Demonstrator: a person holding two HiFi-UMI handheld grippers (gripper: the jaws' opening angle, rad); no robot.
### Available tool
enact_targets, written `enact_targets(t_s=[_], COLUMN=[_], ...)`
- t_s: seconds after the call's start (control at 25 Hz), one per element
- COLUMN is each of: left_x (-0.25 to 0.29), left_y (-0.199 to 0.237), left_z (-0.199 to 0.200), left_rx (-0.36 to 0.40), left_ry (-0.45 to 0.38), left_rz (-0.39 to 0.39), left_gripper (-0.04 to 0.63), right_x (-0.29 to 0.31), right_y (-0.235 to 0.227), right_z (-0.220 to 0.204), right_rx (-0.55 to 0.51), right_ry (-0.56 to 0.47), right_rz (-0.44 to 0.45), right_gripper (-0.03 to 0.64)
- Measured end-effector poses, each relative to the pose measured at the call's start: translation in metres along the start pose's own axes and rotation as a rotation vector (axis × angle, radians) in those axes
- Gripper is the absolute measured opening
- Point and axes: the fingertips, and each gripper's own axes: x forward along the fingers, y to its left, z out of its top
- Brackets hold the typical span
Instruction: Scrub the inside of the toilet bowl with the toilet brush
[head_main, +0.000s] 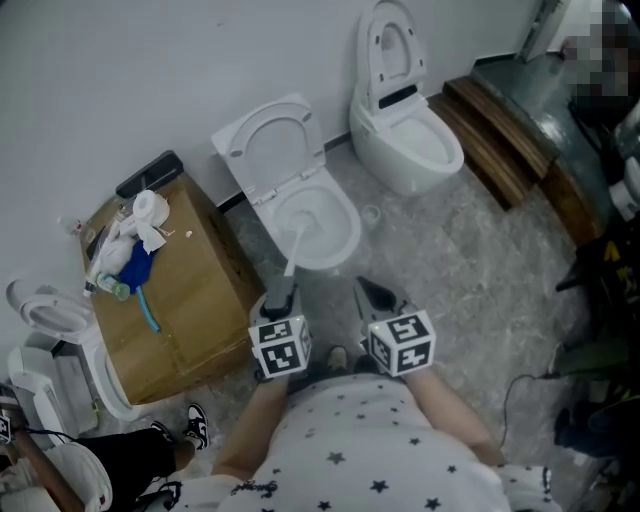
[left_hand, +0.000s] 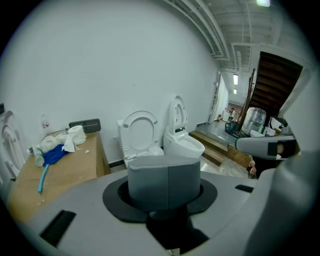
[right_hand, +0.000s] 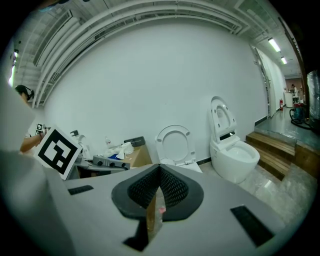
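Observation:
The near white toilet (head_main: 348, 212) stands with its lid (head_main: 270, 140) up, straight ahead of me. A white toilet brush (head_main: 298, 243) slants down into its bowl, head end inside. My left gripper (head_main: 285, 291) is shut on the brush's handle end, just in front of the bowl's near rim. In the left gripper view the grey jaws (left_hand: 167, 182) are pressed together and hide the brush; the toilet lid (left_hand: 140, 131) shows beyond. My right gripper (head_main: 372, 293) hovers to the right of the left one, shut and holding nothing; its black pads (right_hand: 159, 186) meet in a V.
A cardboard box (head_main: 195, 295) stands left of the toilet, with a paper roll (head_main: 150, 208) and a blue cloth (head_main: 136, 266) on top. A second toilet (head_main: 410, 140) sits at the back right, beside wooden steps (head_main: 500, 140). More white fixtures (head_main: 55, 350) stand at the far left.

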Motion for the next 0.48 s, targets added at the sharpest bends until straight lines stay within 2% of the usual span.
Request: enact_targets(t_s=[0.24,0.48], left_x=[0.014,0.022], left_y=[0.004,0.004], left_z=[0.005,0.005], left_rx=[0.012,-0.02], left_ry=[0.002,0.021], left_rz=[-0.015,-0.028], left_gripper=[0.156,0.156], right_x=[0.006,0.011], right_y=[-0.001,-0.007], right_z=[0.002,0.009], right_rx=[-0.013,-0.022], right_ry=[0.009,0.02], right_rz=[-0.018,-0.023], right_gripper=[0.005,0.005])
